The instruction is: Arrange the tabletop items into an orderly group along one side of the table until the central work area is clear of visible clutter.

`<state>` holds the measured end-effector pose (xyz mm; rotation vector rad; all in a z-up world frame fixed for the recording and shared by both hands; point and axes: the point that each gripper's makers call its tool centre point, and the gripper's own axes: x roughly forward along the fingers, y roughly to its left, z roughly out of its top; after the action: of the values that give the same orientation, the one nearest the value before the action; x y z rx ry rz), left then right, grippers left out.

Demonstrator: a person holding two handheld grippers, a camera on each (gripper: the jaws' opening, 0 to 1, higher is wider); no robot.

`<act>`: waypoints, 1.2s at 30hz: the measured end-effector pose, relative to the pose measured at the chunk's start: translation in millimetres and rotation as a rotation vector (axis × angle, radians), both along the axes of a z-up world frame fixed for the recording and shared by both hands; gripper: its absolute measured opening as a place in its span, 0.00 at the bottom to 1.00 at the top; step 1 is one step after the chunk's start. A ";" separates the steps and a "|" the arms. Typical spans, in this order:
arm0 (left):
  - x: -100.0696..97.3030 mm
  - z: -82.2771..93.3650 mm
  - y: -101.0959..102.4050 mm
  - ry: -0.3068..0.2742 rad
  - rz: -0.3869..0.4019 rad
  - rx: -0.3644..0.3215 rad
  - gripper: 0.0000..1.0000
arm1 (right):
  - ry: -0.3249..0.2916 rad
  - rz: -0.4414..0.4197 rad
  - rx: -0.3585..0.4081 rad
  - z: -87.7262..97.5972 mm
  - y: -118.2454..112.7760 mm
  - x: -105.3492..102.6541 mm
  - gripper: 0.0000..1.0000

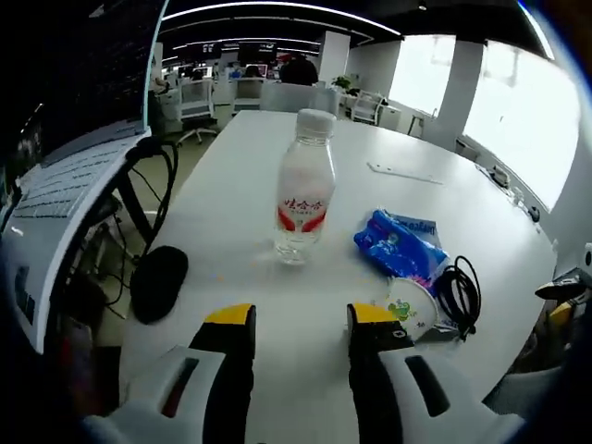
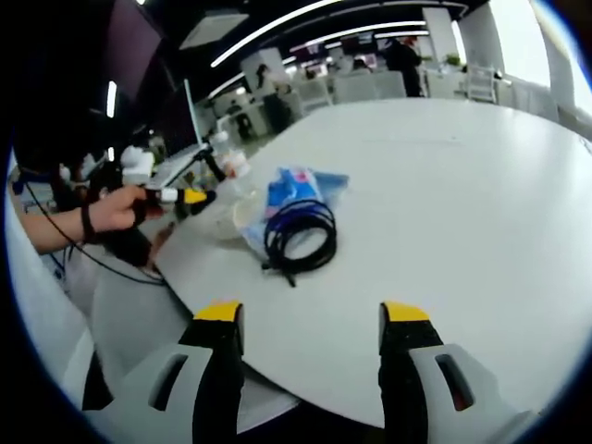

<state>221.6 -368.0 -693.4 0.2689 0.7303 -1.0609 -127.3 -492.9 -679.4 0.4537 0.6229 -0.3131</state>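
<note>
As it stands upright, bottle (image 1: pixel 304 188) capped, near cup (image 1: pixel 413 306)

Daylight pours in from the big windows (image 1: pixel 518 120), blown out to plain white. Ceiling light strips (image 2: pixel 305 23) glow against a dark ceiling. The white table (image 1: pixel 407 199) is evenly lit with soft, faint shadows. Fisheye bending curves both views toward the edges, where detail blurs; distant desks look soft.
</note>
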 end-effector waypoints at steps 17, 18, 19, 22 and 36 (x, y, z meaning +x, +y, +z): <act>-36.4 -1.2 33.8 -0.022 -0.132 0.033 0.37 | -0.005 0.037 0.009 -2.2 2.8 15.3 0.55; -37.7 -1.5 34.1 -0.021 -0.133 0.032 0.37 | -0.003 0.038 0.009 -2.3 3.5 15.5 0.55; -40.2 -2.3 34.1 -0.018 -0.139 0.033 0.37 | -0.003 0.041 0.009 -2.7 4.0 15.6 0.55; -46.1 -4.0 33.6 -0.018 -0.156 0.037 0.37 | 0.000 0.043 0.014 -4.2 5.3 15.5 0.55; -68.0 -7.8 8.7 -0.101 -0.373 0.072 0.38 | 0.000 0.044 0.026 -7.4 9.7 11.1 0.53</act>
<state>153.7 -359.3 -701.3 0.5317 0.6415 -1.3643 -116.1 -483.2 -686.7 0.4639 0.6365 -0.2637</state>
